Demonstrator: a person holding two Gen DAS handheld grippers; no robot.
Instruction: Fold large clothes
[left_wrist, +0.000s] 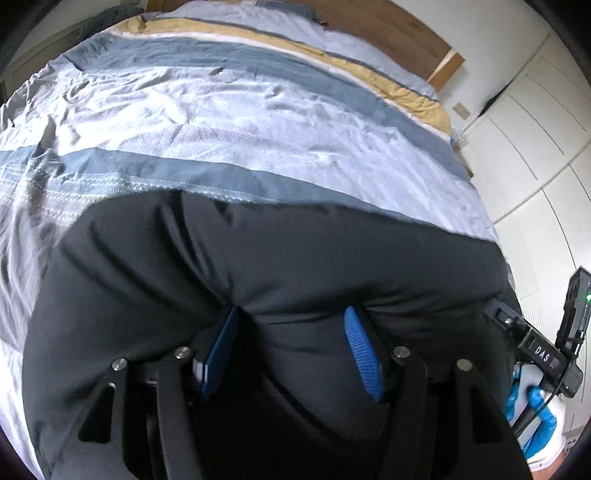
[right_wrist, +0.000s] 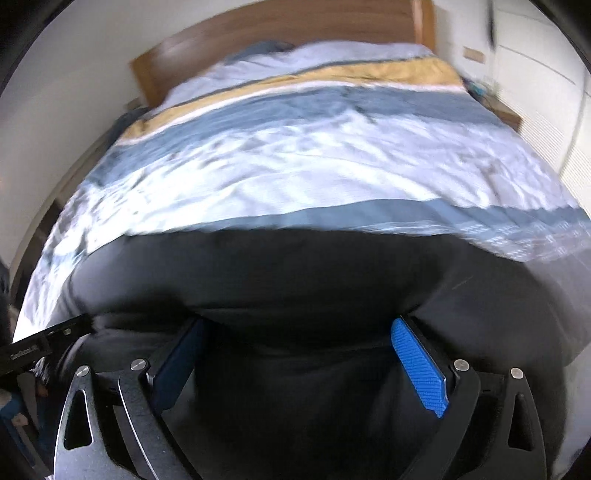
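Note:
A large, thick black garment lies across the near end of the bed and fills the lower half of both views. My left gripper is shut on a bunched fold of it; creases run out from the blue pads. In the right wrist view the same black garment spans the wide gap of my right gripper. That gripper's jaws stand far apart, and the ribbed face of its right pad is bare, with cloth only draped over the tips. The garment's near edge is hidden under the grippers.
A striped duvet in pale blue, grey-blue and yellow covers the bed up to a wooden headboard. White wardrobe doors stand on the right. A blue-gloved hand holding the other gripper's body shows at the right edge.

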